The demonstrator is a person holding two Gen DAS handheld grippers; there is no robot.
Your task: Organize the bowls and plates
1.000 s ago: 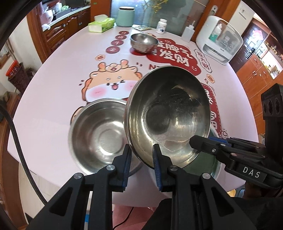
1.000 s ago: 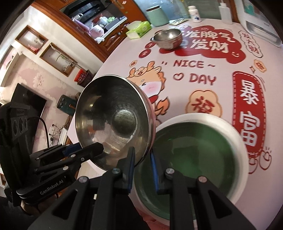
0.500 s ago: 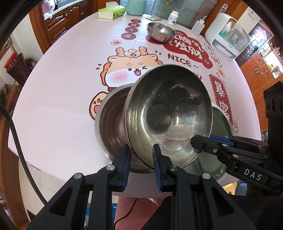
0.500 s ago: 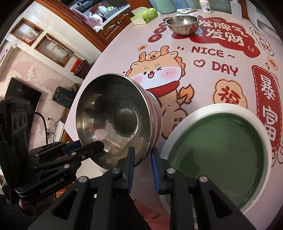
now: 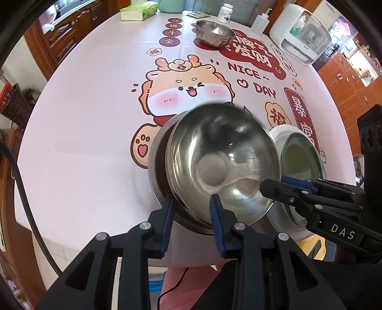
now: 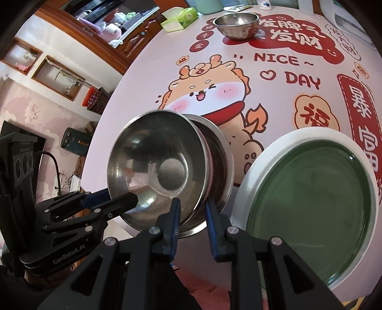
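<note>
Stainless steel dominates the near edge of the round table (image 5: 78,133), where a tilted steel bowl (image 5: 222,164) sits partly inside a larger steel basin (image 5: 158,167) resting on the cartoon-printed tablecloth (image 6: 274,71). The left gripper (image 5: 191,209) has its blue-padded fingers spread to either side of the bowl's near rim, apparently released rather than pinching. The right gripper (image 6: 191,214) likewise straddles the rim on the opposite side with its jaws parted, a gap showing between pads and metal. Each gripper appears in the other's view, reaching to the bowl's lip. Just beside the basin, toward the right, lies a white-rimmed green plate (image 6: 312,190). Well apart, at the far side of the table, stands a small steel bowl (image 5: 213,32), near a tissue box (image 5: 138,13) and a white bottle (image 5: 225,13).
</note>
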